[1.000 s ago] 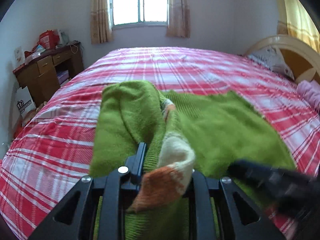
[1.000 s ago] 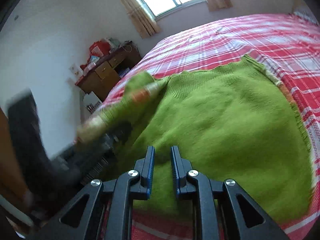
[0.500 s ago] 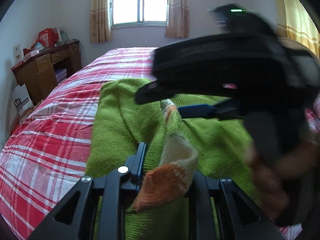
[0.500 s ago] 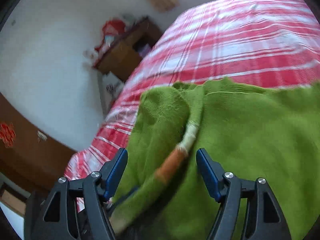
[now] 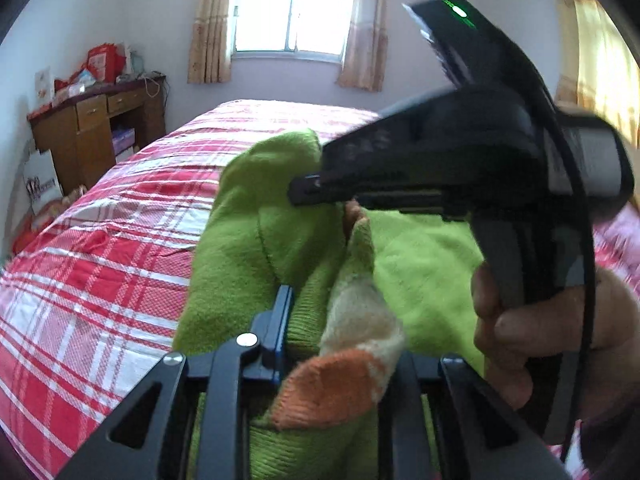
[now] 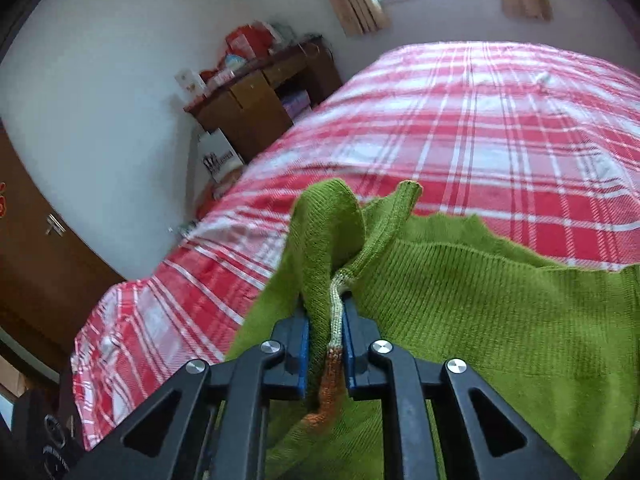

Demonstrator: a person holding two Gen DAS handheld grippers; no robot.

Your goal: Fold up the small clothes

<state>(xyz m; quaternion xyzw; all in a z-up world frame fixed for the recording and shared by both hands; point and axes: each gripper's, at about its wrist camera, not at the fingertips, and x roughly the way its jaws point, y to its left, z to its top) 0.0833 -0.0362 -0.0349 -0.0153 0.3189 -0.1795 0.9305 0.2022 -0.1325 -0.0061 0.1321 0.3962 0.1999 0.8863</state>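
A small green knit sweater [image 5: 420,256] with a cream and orange cuff [image 5: 344,376] lies on the red plaid bed [image 5: 120,248]. My left gripper [image 5: 340,320] is shut on the sleeve near the cuff. My right gripper [image 6: 325,328] is shut on the same green sleeve [image 6: 328,240] farther up, over its cream and orange stripe. In the left wrist view the right gripper [image 5: 316,192] reaches in from the right, held by a hand [image 5: 540,328], with its tip on the sleeve. The sweater body [image 6: 500,312] spreads to the right.
A wooden desk [image 5: 92,128] with red items stands at the left wall, with a white bag [image 5: 42,188] beside it. A curtained window [image 5: 294,12] is at the far wall. A brown door [image 6: 32,248] is at the left in the right wrist view.
My right gripper has swung across over the sweater, opened, then closed on the sleeve above the cuff. My left gripper has kept its hold on the cuff end.
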